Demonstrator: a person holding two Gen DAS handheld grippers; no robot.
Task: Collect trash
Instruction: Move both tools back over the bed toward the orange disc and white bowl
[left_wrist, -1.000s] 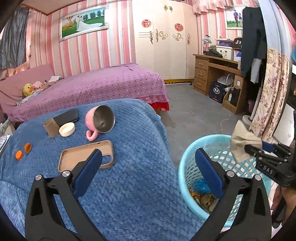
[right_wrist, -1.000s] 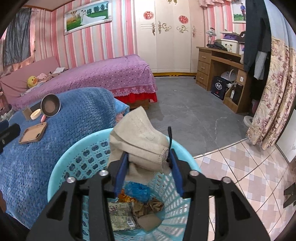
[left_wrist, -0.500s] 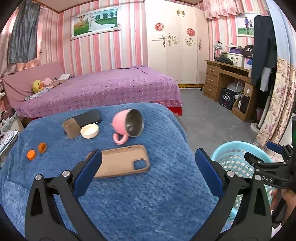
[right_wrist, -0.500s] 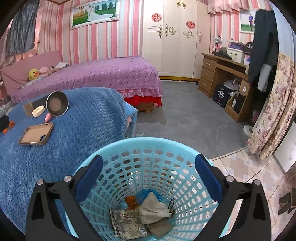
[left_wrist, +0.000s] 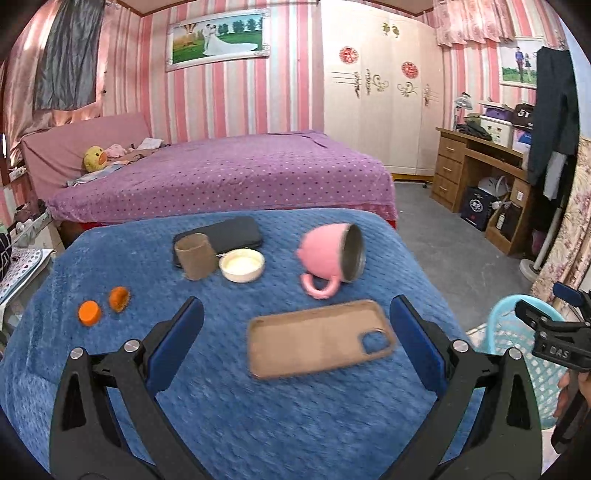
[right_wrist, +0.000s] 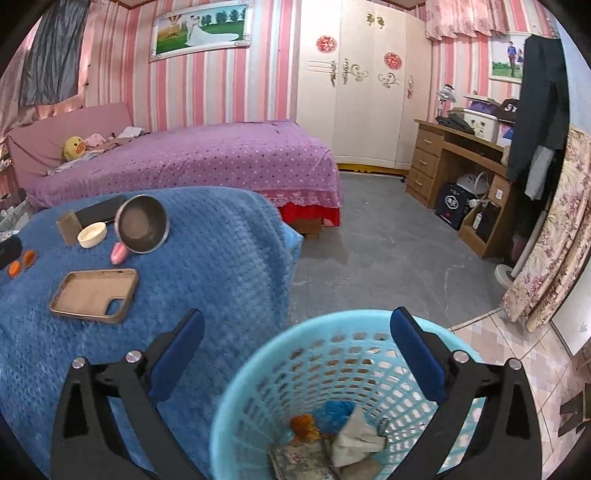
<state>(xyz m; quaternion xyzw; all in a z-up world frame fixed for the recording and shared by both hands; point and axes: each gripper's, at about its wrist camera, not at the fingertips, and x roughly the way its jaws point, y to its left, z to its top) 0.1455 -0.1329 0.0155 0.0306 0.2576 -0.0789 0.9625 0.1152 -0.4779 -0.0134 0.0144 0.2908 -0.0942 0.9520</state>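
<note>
The basket, a pale blue plastic lattice tub, already holds a beige cloth mask, a blue crumple, something orange-brown and a printed wrapper: part of the job looks done. On the bench, under a nubbly blue fleece, likely trash remains: a cardboard tube at 11 o'clock of the tan case, and two orange caps at 9. The pink mug on its side, the white dish and the black phone probably stay. The left hand-held gripper is spread wide and empty above the case; the right hand-held gripper hangs wide and empty over the basket.
</note>
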